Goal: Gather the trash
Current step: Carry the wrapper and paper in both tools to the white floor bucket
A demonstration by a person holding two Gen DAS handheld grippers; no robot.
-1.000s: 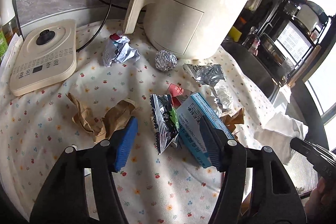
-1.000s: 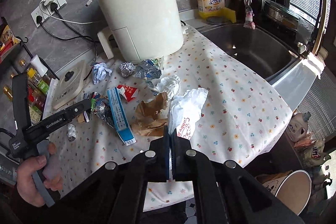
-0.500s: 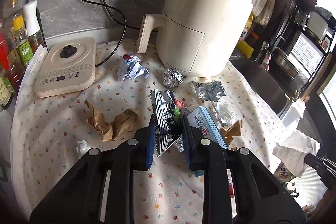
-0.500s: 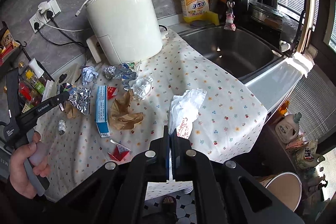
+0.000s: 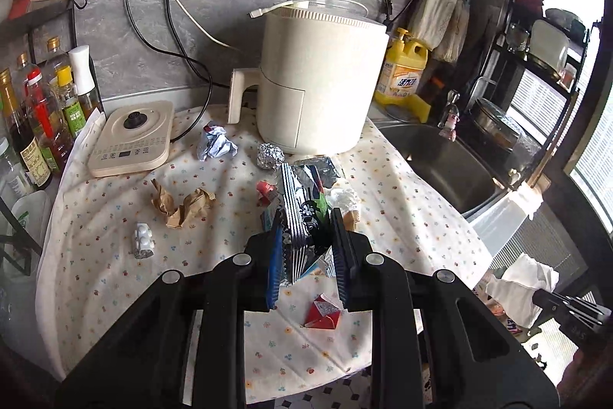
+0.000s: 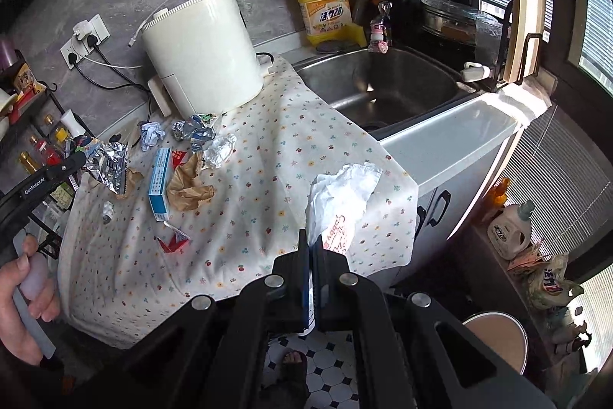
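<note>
My left gripper (image 5: 306,255) is shut on a silver foil snack wrapper (image 5: 297,217) and holds it above the counter; the wrapper also shows in the right wrist view (image 6: 107,165). My right gripper (image 6: 311,278) is shut on a white crumpled paper bag (image 6: 339,196) with red print, held past the counter's front edge. On the flowered cloth (image 6: 268,148) lie a blue box (image 6: 160,179), crumpled brown paper (image 5: 184,204), a foil ball (image 5: 269,156), a red wrapper (image 5: 322,313) and a blue-white crumpled paper (image 5: 214,148).
A cream air fryer (image 5: 318,83) stands at the back, a cream kettle base (image 5: 132,138) to its left. Bottles (image 5: 38,110) line the left edge. A steel sink (image 6: 383,91) lies right of the cloth. A round bin (image 6: 498,340) stands on the floor at lower right.
My left gripper closed on the foil wrapper and lifted it up and back from the pile. My right gripper drew back and up with the white bag.
</note>
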